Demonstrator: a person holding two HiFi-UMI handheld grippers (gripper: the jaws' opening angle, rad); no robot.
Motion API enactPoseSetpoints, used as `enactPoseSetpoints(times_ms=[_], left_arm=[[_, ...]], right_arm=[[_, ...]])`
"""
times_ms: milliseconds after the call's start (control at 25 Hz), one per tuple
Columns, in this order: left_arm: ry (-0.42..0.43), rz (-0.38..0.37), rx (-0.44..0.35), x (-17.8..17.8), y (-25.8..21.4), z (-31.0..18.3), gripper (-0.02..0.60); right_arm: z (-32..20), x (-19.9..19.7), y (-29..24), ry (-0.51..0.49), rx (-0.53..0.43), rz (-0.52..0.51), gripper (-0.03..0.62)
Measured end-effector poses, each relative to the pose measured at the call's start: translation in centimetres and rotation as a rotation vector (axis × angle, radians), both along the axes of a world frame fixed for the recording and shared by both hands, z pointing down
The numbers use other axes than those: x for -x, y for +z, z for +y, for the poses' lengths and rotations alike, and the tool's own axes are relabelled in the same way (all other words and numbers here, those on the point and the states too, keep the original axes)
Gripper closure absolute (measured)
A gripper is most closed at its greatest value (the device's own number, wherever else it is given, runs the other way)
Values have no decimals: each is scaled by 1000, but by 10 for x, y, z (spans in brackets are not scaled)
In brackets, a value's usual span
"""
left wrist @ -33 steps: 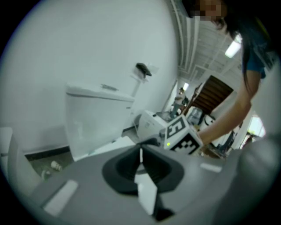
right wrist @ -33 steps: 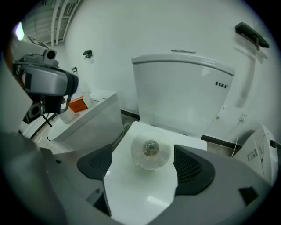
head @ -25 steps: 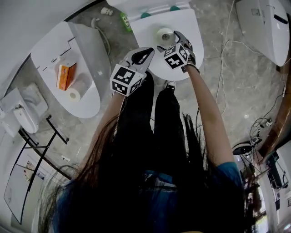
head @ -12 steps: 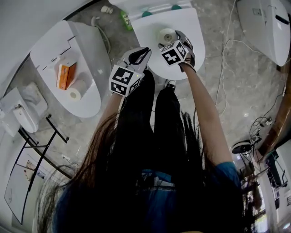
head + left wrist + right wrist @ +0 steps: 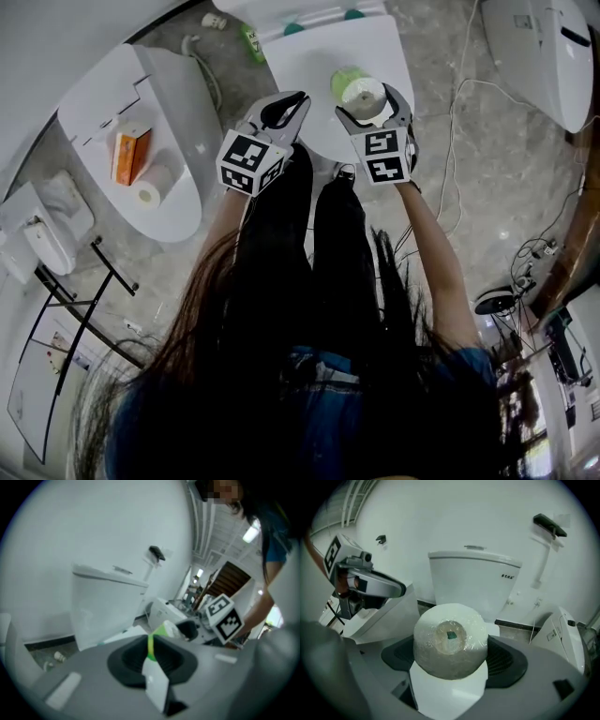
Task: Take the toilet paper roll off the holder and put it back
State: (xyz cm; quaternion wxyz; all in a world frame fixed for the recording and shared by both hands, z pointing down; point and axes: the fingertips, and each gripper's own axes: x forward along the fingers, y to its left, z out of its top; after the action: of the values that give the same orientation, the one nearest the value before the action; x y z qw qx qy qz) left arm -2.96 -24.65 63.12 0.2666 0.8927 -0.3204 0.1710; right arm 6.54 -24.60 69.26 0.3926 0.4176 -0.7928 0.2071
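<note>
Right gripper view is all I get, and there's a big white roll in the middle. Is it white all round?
Observer: No. The head view shows the toilet paper roll, clamped in the right gripper, with a green band on its side.
Operator: What is the other gripper holding?
Observer: Nothing. In its own view the left gripper has its jaws together.
Operator: Any more rolls around?
Observer: Yes. A second roll sits beside an orange box on a white toilet lid off to the left.
</note>
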Motion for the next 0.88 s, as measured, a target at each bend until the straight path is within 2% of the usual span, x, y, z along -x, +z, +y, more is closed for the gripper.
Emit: enactPoseSetpoints(times_ms=[320,600,880], left_arm=[[16,6,-50,-11,-19,-10,561],[65,-38,-50,-21,-18,-7,563],[9,15,-36,-19,-17,-12,563]], right_arm=[[9,-15,-65,32,-120,-56,155],[12,-22,-71,38,-138,-41,155],[15,-19,-64,35,-122,-44,155]])
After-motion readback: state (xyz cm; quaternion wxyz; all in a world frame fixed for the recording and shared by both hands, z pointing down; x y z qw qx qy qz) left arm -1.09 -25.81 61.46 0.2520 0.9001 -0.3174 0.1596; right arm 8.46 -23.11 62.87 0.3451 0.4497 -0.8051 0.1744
